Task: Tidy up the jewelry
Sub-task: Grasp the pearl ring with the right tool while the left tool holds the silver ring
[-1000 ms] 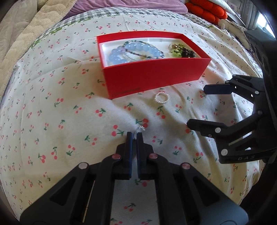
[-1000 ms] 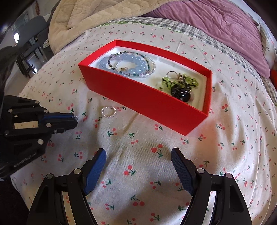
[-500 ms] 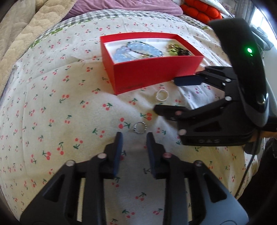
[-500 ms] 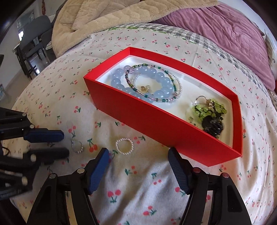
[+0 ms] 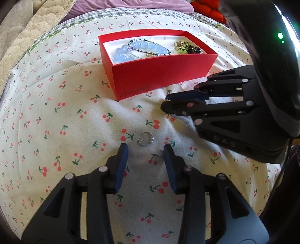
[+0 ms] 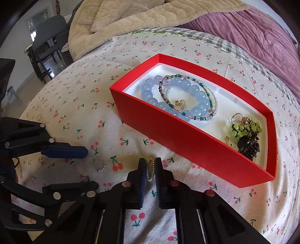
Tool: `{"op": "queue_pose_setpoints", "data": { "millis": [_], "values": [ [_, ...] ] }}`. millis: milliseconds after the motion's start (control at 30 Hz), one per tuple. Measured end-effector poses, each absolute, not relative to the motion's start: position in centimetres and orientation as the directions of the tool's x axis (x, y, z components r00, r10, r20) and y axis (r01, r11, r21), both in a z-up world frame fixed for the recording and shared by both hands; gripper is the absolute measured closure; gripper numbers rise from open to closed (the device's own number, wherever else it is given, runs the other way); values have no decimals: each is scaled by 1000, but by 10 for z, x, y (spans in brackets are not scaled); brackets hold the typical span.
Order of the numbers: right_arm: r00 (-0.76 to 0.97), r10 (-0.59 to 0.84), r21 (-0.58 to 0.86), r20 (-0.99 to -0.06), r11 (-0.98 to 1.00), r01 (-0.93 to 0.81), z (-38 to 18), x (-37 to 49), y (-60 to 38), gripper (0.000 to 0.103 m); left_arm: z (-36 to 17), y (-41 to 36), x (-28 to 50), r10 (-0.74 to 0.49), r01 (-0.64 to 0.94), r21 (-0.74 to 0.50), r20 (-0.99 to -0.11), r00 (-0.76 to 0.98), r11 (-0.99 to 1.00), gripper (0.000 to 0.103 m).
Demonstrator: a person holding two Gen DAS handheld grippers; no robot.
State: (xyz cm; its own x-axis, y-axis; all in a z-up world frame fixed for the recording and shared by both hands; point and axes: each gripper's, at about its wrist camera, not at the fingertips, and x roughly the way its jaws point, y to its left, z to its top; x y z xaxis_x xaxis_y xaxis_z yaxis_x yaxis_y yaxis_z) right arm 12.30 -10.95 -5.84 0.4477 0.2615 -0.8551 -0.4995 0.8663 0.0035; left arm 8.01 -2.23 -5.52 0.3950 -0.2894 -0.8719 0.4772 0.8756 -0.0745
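A red box [image 5: 159,75] [image 6: 196,148] on the cherry-print bedspread holds blue bead bracelets [image 6: 180,97] and green and black pieces [image 6: 245,135]. A small silver ring [image 5: 145,138] [image 6: 98,163] lies on the spread just ahead of my left gripper [image 5: 145,155], which is open and empty. My right gripper [image 6: 149,165] is shut on a white pearl ring [image 6: 149,169] at the spread, in front of the box. In the left wrist view the right gripper [image 5: 166,104] shows closed, right of the box front.
A beige quilted blanket [image 6: 140,20] and a purple cover [image 6: 253,35] lie behind the box. Red cushions [image 5: 206,9] sit at the far right. Chairs [image 6: 46,37] stand beyond the bed's left edge.
My left gripper let go of the silver ring, opened and drew back. My right gripper moved in over the pearl ring and shut on it.
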Motion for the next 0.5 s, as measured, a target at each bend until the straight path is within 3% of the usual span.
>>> {"op": "queue_pose_setpoints", "data": {
  "millis": [367,500],
  "values": [
    [424,286,64,-859,882,-467,-51,115,-132,99,-64,-29,84,-291,472,-61,-854,431,879,62],
    [431,290,68,-854,885,-460,-45,110,-139,99,-65,-34,83,-286,471,-49,-848,447,881,68]
  ]
}}
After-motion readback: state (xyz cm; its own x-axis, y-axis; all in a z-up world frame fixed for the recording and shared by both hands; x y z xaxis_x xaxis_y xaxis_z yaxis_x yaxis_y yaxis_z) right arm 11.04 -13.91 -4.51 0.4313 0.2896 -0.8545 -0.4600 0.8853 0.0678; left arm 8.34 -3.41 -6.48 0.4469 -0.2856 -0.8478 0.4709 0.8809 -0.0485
